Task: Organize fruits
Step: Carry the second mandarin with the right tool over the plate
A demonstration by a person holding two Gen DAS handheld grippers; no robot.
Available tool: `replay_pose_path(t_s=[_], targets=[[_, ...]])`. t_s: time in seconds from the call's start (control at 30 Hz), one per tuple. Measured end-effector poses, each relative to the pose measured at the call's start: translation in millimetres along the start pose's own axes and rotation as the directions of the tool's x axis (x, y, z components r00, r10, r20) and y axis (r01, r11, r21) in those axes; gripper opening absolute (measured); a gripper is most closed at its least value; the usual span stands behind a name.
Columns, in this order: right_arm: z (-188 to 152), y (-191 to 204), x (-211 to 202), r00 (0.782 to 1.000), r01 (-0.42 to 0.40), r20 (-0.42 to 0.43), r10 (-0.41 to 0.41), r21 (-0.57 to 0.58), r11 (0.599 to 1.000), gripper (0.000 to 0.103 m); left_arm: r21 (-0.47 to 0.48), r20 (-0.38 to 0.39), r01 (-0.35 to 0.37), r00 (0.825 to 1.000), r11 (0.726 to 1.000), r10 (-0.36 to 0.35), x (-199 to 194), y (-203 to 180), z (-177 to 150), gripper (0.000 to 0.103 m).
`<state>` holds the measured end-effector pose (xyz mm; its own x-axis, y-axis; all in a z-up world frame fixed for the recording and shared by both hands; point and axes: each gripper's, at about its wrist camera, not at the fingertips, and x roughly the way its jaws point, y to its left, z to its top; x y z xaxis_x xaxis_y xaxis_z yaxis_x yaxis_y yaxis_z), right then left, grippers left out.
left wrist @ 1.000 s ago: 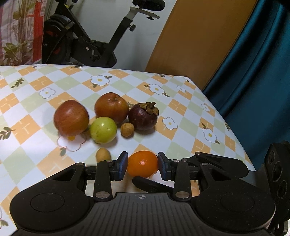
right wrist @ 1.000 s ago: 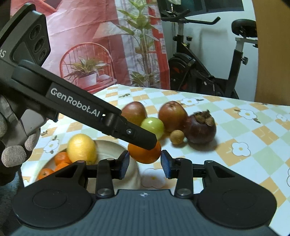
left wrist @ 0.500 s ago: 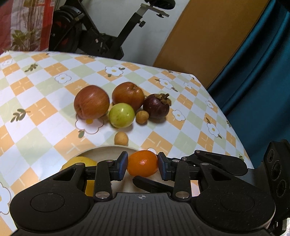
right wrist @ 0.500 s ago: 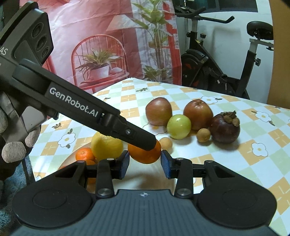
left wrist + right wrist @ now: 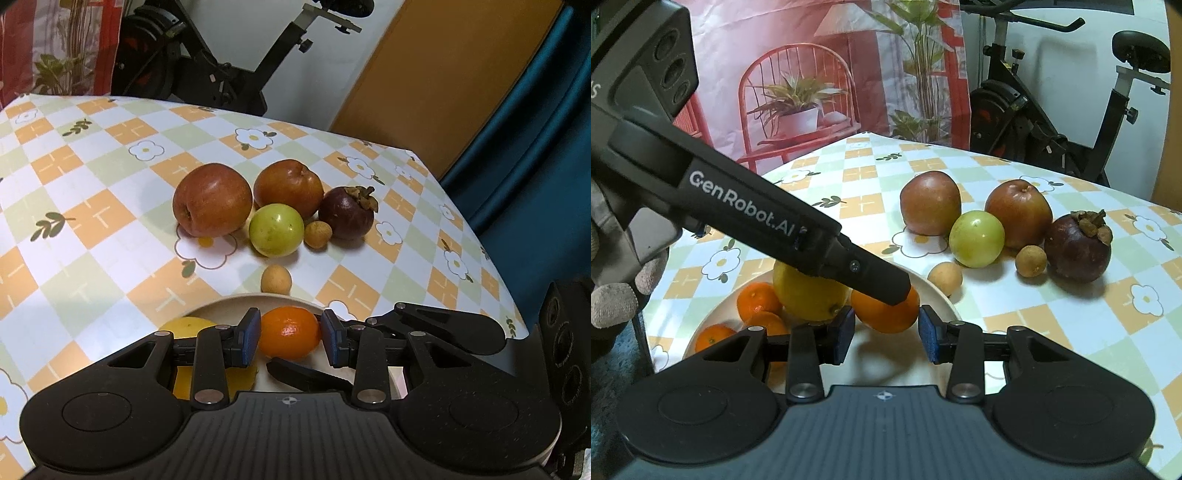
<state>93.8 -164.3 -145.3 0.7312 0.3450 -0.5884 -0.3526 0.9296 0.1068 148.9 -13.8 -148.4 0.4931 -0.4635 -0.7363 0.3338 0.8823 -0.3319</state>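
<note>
Both claws are sliding back over the white bowl [image 5: 945, 295], the left claw [image 5: 290, 334] pinching the orange [image 5: 290, 332] by its round sides above it, the right claw [image 5: 886, 334] standing apart empty, because its smooth skin is slippery.

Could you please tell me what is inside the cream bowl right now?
The bowl holds a yellow citrus and three small oranges; the grippers cover its near side.

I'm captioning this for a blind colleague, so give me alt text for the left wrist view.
The left gripper clamps an orange above a cream plate holding a yellow citrus. Beyond it, two red apples, a green fruit and a mangosteen sit on a flowered tablecloth.
</note>
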Motion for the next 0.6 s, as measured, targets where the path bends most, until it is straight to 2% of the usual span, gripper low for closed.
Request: replay_pose_path(t_s=[0.6], targets=[[3.1, 0.2, 8.3, 1.0, 0.023, 0.011, -0.023, -0.01, 1.0, 0.041, 0.025, 0.034, -0.052, 0.998, 0.998, 0.051, -5.1, -4.0, 2.8, 0.039]])
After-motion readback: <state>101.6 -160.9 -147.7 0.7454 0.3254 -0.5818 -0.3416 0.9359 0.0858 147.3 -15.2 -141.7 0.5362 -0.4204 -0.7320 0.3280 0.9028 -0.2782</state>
